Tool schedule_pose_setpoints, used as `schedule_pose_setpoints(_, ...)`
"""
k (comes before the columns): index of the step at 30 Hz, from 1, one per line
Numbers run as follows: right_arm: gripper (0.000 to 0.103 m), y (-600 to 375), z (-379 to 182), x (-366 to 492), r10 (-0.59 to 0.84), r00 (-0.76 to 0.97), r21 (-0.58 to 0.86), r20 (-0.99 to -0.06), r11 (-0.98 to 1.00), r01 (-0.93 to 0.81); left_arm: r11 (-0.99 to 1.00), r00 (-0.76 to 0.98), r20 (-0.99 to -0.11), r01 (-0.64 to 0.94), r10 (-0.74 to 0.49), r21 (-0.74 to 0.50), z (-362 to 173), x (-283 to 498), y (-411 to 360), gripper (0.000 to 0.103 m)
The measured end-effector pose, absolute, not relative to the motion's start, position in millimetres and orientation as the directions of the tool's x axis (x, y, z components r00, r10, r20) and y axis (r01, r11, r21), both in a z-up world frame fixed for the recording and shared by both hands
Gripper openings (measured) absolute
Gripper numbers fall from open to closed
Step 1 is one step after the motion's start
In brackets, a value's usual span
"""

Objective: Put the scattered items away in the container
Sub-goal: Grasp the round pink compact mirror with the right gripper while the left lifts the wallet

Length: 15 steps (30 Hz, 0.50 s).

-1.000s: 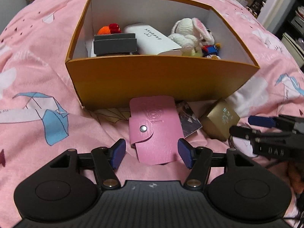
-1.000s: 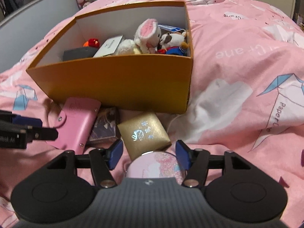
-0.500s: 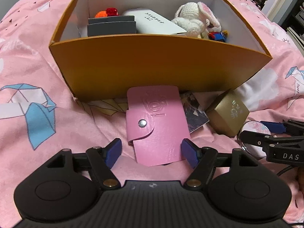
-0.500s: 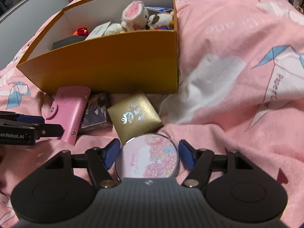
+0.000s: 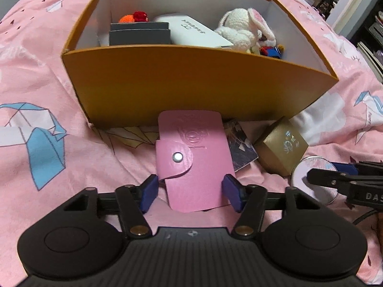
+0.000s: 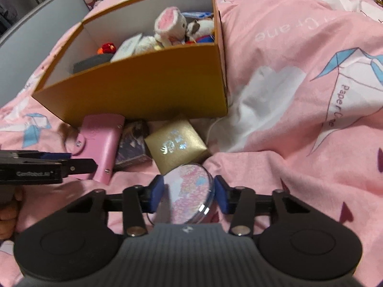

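My left gripper (image 5: 190,193) has just been closing its jaws around the lower end of the pink snap-button card holder (image 5: 195,160), which lies flat on the bed (image 5: 47,95) against the front wall of the orange cardboard box (image 5: 191,83). The blue pads sit right at its two long edges; I cannot tell whether they press yet. My right gripper (image 6: 189,192) has been closing too, on the round pink floral compact mirror (image 6: 185,195). Its pads sit at the rim on both sides and the disc looks tipped up between them, so I judge it held.

Still outside the box, between my two targets, are a dark card pack (image 6: 132,143) and a gold gift box (image 6: 176,144).

The risks as I see them:
- The holder is thin and soft. Squeezed edge to edge it may buckle or pop out, or I may pinch bedding with it.
- The mirror's rim is smooth and curved, so it could swivel or slip during the lift over the box's tall wall.
- The dark pack is partly under the holder's edge, so it may drag along.
- My two grippers are close, and the box already holds a knitted rabbit (image 5: 244,31) and other things, so we could collide above it.
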State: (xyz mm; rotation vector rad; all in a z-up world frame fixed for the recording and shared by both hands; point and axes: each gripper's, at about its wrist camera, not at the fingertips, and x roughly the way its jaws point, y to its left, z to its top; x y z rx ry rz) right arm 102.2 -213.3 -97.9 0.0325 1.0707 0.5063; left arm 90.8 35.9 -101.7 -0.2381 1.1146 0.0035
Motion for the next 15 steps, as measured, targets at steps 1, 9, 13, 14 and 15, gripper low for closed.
schedule_pose_setpoints(1,0.043,-213.0,-95.1,100.8,0.42,0.379,0.271,-0.824,0.881,-0.388,0.973,0.447,-0.887,-0.13,-0.115,-0.192,-100.7,89.5,37.6,0.061)
schedule_pose_setpoints(9,0.03,-205.1,-86.7,98.1,0.5,0.363,0.33,-0.786,0.836,-0.438,0.953,0.494,-0.856,-0.158,-0.15,-0.258,-85.0,78.4,43.5,0.045)
schedule_pose_setpoints(13,0.024,-202.3,-96.8,101.7,0.533,0.309,0.392,-0.787,0.82,-0.418,0.947,0.515,-0.839,-0.145,-0.174,-0.286,-78.8,76.2,41.6,0.043)
schedule_pose_setpoints(14,0.022,-201.0,-97.9,101.6,0.523,0.309,0.381,-0.794,0.825,-0.417,0.952,0.521,-0.835,-0.126,-0.175,-0.278,-77.5,75.3,38.4,0.043)
schedule_pose_setpoints(15,0.021,-200.4,-98.8,101.6,0.513,0.314,0.371,-0.799,0.831,-0.414,0.956,0.526,-0.832,-0.108,-0.178,-0.272,-76.3,74.4,35.1,0.043)
